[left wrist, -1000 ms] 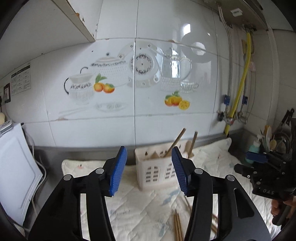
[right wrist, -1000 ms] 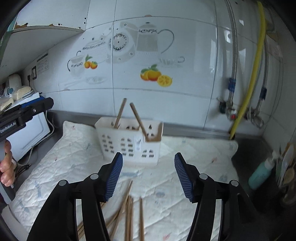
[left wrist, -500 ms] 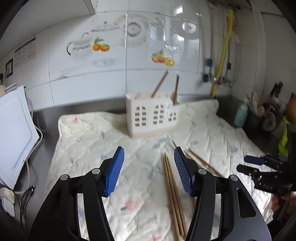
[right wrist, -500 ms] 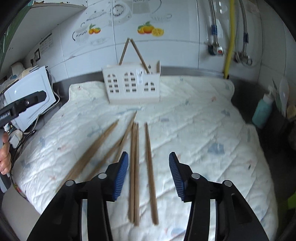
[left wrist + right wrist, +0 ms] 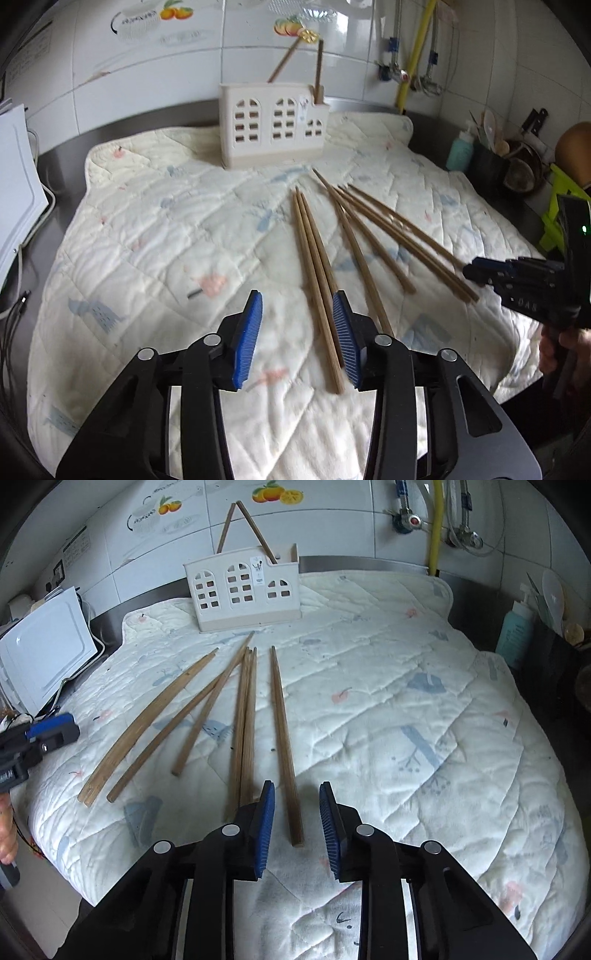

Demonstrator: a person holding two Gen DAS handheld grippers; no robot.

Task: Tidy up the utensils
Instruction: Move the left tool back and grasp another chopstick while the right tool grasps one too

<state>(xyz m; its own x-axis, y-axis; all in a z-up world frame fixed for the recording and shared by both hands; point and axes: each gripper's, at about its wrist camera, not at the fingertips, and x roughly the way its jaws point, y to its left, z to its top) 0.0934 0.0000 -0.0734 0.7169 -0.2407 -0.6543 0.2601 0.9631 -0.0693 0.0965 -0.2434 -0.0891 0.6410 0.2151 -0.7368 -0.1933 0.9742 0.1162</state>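
Several wooden chopsticks lie fanned on a quilted cloth [image 5: 147, 221]. Behind them stands a cream utensil holder [image 5: 271, 125] [image 5: 243, 590] with arched cut-outs and two chopsticks upright in it. My left gripper [image 5: 297, 332] hangs low over a close pair of chopsticks [image 5: 314, 266]. Its jaws are closing, and the pair runs between them next to the right pad without being pinched. My right gripper [image 5: 297, 825] straddles the near end of a single chopstick [image 5: 282, 738]. Its jaws are closing too, with a gap on both sides. Each gripper appears in the other's view: the right gripper [image 5: 472, 271], the left gripper [image 5: 55, 725].
A white appliance [image 5: 44, 653] stands at the cloth's left edge with cables beside it. At the right are a teal bottle [image 5: 515, 635] and a dark pot of spoons [image 5: 491, 158]. A yellow hose [image 5: 436, 524] and valves run down the tiled back wall.
Both grippers have dropped from wall height to just above the cloth and tipped downward. Both pairs of jaws have narrowed. The chopsticks now lie close under the fingertips.
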